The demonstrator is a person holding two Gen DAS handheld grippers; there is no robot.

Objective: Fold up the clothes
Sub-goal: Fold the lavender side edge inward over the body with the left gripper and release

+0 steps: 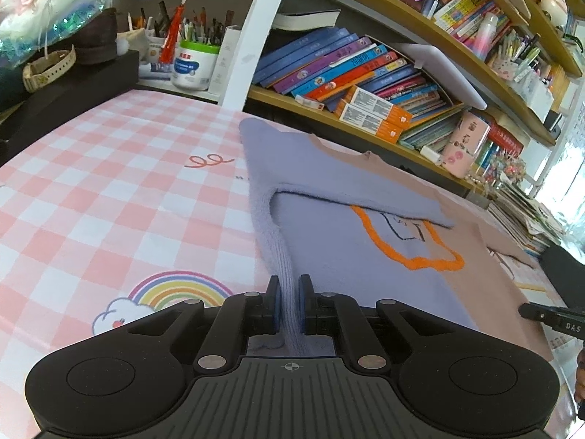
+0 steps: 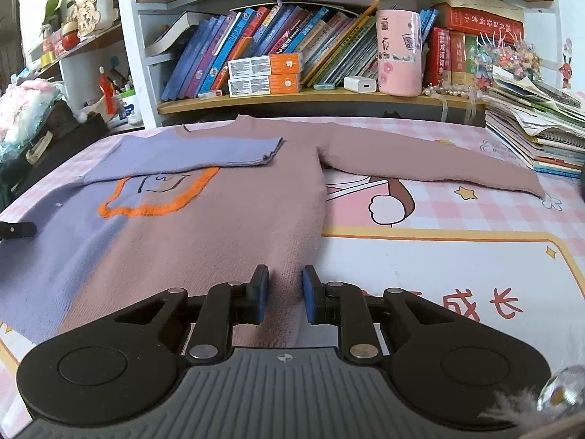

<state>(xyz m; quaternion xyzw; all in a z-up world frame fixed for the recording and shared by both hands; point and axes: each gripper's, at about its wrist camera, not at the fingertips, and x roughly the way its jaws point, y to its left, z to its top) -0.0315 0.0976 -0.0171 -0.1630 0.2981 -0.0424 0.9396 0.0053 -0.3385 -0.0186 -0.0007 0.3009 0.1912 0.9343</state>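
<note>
Left claw [image 1: 289, 305] pinches the sweater's [image 2: 226, 226] blue hem — fingers tight on it. Right claw [image 2: 284, 292] sits apart over the pink hem. Sweater lies flat on the checked surface [image 1: 109, 197].

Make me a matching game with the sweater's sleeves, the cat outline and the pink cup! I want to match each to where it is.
Things:
1. purple sleeve
2. pinkish-brown sleeve
3. orange outline
4. pink cup

Places:
A. on the bookshelf beside the red books
B. stretched out flat over the checked tablecloth
C. folded across the sweater's chest
D. stitched on the sweater's front, partly under a sleeve

Pairs: 1-C, 2-B, 3-D, 4-A
</note>
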